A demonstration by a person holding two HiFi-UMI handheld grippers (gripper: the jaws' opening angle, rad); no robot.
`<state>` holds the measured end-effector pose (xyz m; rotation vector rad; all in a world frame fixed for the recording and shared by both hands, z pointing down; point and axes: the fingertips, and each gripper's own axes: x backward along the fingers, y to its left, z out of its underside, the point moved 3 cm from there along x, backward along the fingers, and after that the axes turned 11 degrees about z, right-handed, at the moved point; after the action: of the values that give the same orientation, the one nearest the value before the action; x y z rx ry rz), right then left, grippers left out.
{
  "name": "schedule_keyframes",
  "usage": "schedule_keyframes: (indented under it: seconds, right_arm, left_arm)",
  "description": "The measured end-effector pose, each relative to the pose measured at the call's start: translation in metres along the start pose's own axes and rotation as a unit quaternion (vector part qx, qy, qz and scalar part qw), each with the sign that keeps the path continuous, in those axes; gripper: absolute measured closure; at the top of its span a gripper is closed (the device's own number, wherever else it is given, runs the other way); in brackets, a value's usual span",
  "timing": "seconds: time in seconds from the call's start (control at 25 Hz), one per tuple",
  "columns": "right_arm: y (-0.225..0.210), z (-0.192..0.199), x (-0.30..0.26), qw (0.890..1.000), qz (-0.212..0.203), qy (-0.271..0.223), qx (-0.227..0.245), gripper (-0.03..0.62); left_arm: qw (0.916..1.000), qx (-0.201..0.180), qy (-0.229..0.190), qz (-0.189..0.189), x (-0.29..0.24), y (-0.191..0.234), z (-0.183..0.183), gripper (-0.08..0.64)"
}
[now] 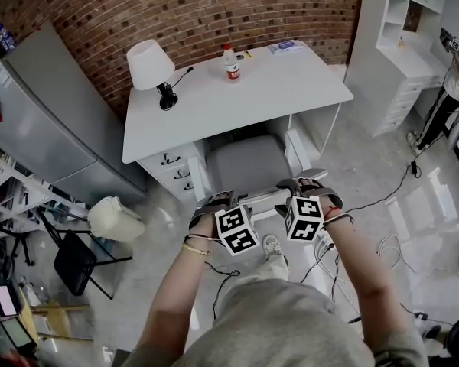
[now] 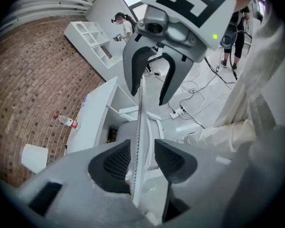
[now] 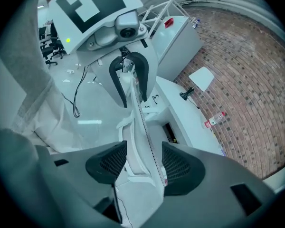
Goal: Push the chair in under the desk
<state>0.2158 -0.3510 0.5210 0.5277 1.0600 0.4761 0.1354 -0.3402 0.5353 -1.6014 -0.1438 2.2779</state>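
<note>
A white chair with a grey seat (image 1: 245,163) stands partly under the white desk (image 1: 291,90), its backrest toward me. Both grippers sit on the backrest's top edge. In the left gripper view the left gripper (image 2: 142,158) straddles the thin backrest (image 2: 138,118); one pad touches it and a gap shows at the other. The right gripper (image 3: 145,163) has both pads against the backrest (image 3: 137,122). In the head view the left gripper (image 1: 218,199) and the right gripper (image 1: 310,186) are side by side.
A lamp (image 1: 151,63) and a bottle (image 1: 231,62) stand on the desk, with a drawer unit (image 1: 176,170) left of the chair. A white bag (image 1: 115,219), a black folding chair (image 1: 75,260) and floor cables (image 1: 390,243) lie around. A person (image 1: 451,90) stands far right.
</note>
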Motion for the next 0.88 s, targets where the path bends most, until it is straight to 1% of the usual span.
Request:
schedule_keyframes:
  seconds: [0.12,0.28,0.36,0.6,0.72,0.88]
  right_arm:
    - [0.003,-0.001,0.009,1.0,0.01,-0.004,-0.028,0.382]
    - [0.007,-0.003,0.02,0.999,0.026,-0.009,-0.047,0.39]
    - [0.007,-0.006,0.024,0.998,0.038,-0.014,-0.054,0.44]
    - [0.006,-0.019,0.037,0.993,0.079,-0.024,-0.083,0.545]
    - [0.005,-0.023,0.045,0.989,0.097,-0.029,-0.111,0.568]
    - [0.004,-0.027,0.053,0.98,0.115,-0.036,-0.157,0.58]
  left_arm:
    - [0.9998,0.014,-0.011,-0.01,0.006,-0.004,-0.002,0.421]
    - [0.9985,0.036,-0.038,-0.018,0.015,-0.012,-0.008,0.461]
    - [0.9977,0.044,-0.046,-0.024,0.02,-0.015,-0.01,0.481]
    - [0.9947,0.07,-0.066,-0.035,0.035,-0.023,-0.009,0.518]
    - [0.992,0.089,-0.081,-0.039,0.042,-0.027,-0.009,0.529]
    - [0.988,0.11,-0.1,-0.044,0.047,-0.033,-0.01,0.54]
